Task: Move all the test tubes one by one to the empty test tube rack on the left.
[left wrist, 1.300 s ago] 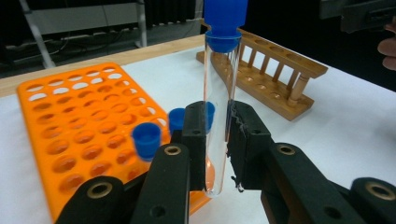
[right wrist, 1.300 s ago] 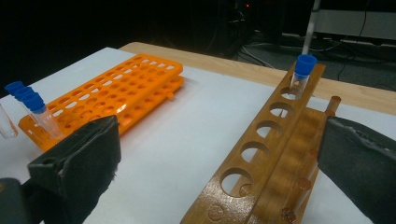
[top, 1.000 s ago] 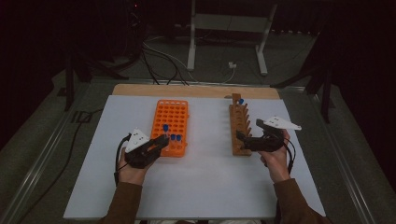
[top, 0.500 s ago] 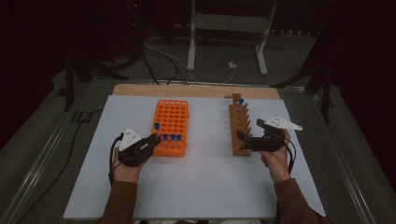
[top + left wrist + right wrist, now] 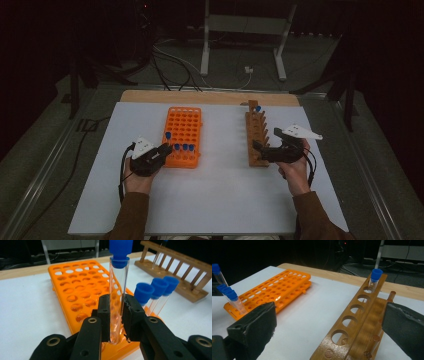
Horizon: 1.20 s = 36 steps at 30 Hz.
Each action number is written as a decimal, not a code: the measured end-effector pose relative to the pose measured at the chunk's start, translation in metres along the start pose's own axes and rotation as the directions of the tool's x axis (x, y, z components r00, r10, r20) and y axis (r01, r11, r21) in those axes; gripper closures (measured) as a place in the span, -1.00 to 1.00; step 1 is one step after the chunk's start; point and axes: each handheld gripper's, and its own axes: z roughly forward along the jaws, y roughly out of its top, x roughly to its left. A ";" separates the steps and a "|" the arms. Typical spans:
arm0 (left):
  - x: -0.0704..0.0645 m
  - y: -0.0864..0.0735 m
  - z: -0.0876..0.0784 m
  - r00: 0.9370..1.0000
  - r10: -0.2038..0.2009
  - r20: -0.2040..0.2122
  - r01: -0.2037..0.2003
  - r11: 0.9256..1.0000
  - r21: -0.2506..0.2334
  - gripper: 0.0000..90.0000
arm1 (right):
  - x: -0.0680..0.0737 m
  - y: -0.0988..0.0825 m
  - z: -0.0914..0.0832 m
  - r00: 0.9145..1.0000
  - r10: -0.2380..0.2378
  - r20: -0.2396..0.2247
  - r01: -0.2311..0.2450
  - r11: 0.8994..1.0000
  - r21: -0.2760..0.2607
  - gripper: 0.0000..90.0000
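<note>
My left gripper (image 5: 116, 312) is shut on a clear test tube (image 5: 119, 282) with a blue cap, held upright. The tube's lower end is at a near-row hole of the orange rack (image 5: 75, 285). In the high view the left gripper (image 5: 161, 151) is at the orange rack's (image 5: 184, 125) near left corner. Three more blue-capped tubes (image 5: 160, 286) stand in the near row. My right gripper (image 5: 329, 315) is open, its jaws wide on either side of the wooden rack's (image 5: 362, 315) near end. One capped tube (image 5: 375, 277) stands at that rack's far end.
Both racks sit on a white board (image 5: 220, 200) over a wooden tabletop (image 5: 210, 96). Beyond the table's far edge are cables and a metal stand (image 5: 240, 30) on a dark floor. The right gripper (image 5: 261, 148) is beside the wooden rack (image 5: 256, 130) in the high view.
My left gripper has moved slightly left and lower with the tube in it. The right gripper has stayed where it was.
</note>
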 end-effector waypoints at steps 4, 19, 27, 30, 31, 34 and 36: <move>-0.001 -0.003 0.004 1.000 0.009 0.001 -0.009 0.999 0.035 0.74 | 0.001 0.000 0.000 1.000 -0.003 -0.002 0.003 1.000 0.002 -1.00; -0.002 -0.009 0.006 0.999 0.041 0.012 -0.042 0.992 0.121 0.74 | 0.001 -0.002 0.002 1.000 -0.006 -0.007 0.006 1.000 0.008 -1.00; -0.003 -0.010 0.008 0.999 0.054 0.004 -0.054 0.988 0.147 0.74 | 0.001 -0.002 0.002 1.000 -0.007 -0.010 0.007 1.000 0.009 -1.00; -0.004 -0.011 0.010 0.998 0.061 0.004 -0.061 0.986 0.158 0.73 | 0.002 -0.002 0.002 1.000 -0.007 -0.011 0.007 1.000 0.008 -1.00; -0.004 -0.011 0.010 0.998 0.064 0.005 -0.064 0.985 0.160 0.74 | 0.002 -0.002 0.002 1.000 -0.007 -0.011 0.007 1.000 0.009 -1.00; -0.004 -0.011 0.010 0.998 0.063 0.006 -0.063 0.985 0.160 0.73 | 0.001 -0.002 0.002 1.000 -0.006 -0.011 0.006 1.000 0.008 -1.00; -0.004 -0.011 0.010 0.998 0.062 0.006 -0.062 0.985 0.160 0.73 | 0.002 -0.002 0.003 1.000 -0.007 -0.012 0.007 1.000 0.010 -1.00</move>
